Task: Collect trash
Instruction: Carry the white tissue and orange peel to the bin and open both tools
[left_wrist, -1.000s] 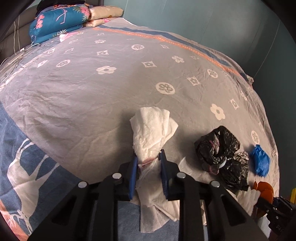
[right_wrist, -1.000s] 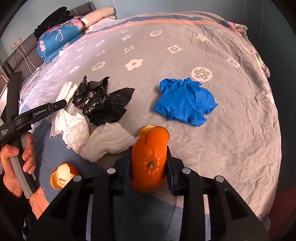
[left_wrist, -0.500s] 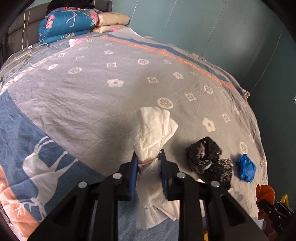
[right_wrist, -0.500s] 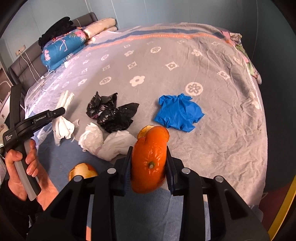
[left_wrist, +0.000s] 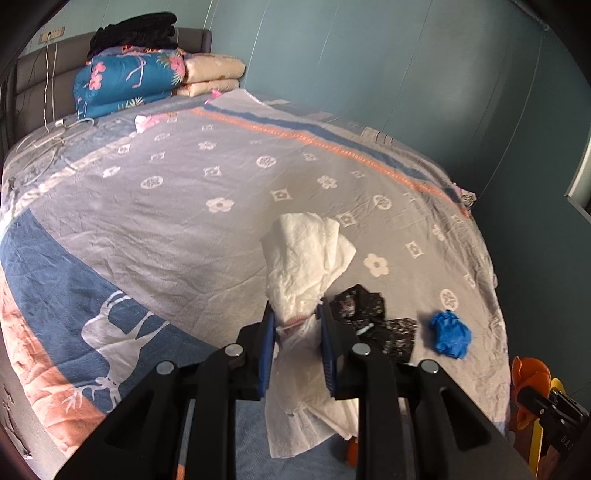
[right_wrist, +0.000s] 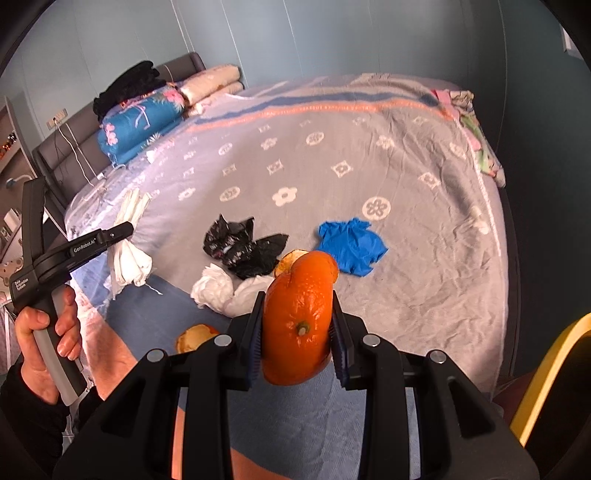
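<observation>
My left gripper (left_wrist: 295, 314) is shut on a crumpled white tissue (left_wrist: 303, 258) and holds it above the bed; the tissue also shows in the right wrist view (right_wrist: 127, 254). My right gripper (right_wrist: 297, 306) is shut on an orange peel (right_wrist: 297, 321), held above the bed's near edge. On the bedspread lie a black plastic bag (right_wrist: 240, 247), a blue glove (right_wrist: 351, 245), a wad of white tissue (right_wrist: 225, 290) and a second orange peel (right_wrist: 194, 336). The bag (left_wrist: 369, 314) and the glove (left_wrist: 448, 334) also show in the left wrist view.
The bed (left_wrist: 184, 221) has a grey flowered spread with a blue and orange border. Folded quilts (left_wrist: 129, 81) are stacked at the headboard with a charging cable (left_wrist: 48, 144) nearby. A yellow object (right_wrist: 546, 369) stands at the bed's right.
Both grippers have risen and pulled back from the bed with their loads; the trash left on the spread looks smaller and farther off.
</observation>
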